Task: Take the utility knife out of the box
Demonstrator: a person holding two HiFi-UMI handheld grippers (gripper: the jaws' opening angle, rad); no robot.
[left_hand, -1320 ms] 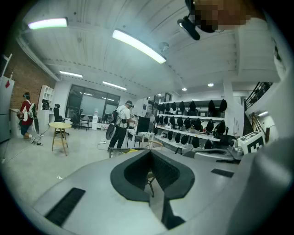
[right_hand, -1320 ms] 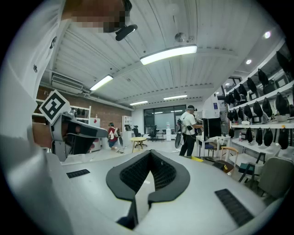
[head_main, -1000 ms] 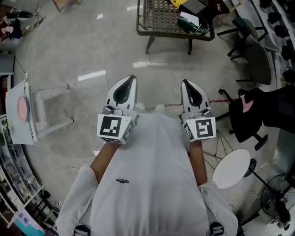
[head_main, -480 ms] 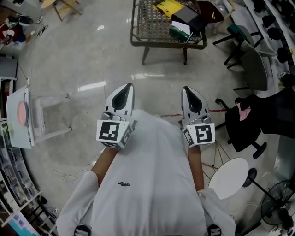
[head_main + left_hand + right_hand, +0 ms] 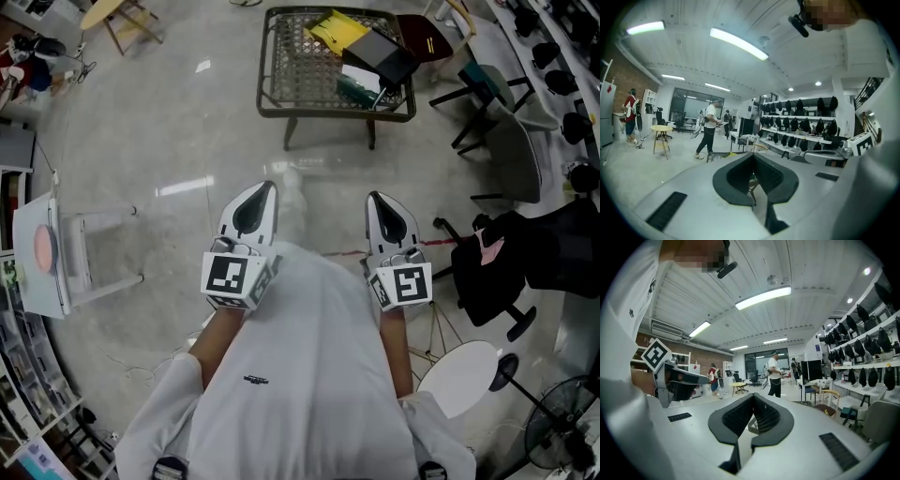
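2 grippers, 1 in each hand, are held level in front of a person in a white shirt (image 5: 300,375) who stands on a pale polished floor (image 5: 178,122). Left gripper (image 5: 268,186): jaws pressed together at the tips, nothing between them; its own view (image 5: 752,155) shows only the hollow behind the closed tips. Right gripper (image 5: 373,196): jaws likewise pressed together and empty (image 5: 753,396). 1 low wire-mesh table (image 5: 292,75) stands ahead of both grippers, well apart from them. On its right half lie 1 black box (image 5: 380,56), 1 yellow item (image 5: 336,30) just beside the box on its left, and 1 green item (image 5: 361,91) at the box's near edge. The knife cannot be made out in any view; whether it lies in the box cannot be told. 1 black chair (image 5: 497,272) with dark cloth over it stands to the right, 1 white round stool (image 5: 459,375) near it, 1 white stand (image 5: 56,253) to the left. The gripper views show an open workroom: 1 person in a white top walking (image 5: 710,126), 1 round wooden stool (image 5: 662,136), and shelves of black bags (image 5: 801,124) along the wall.
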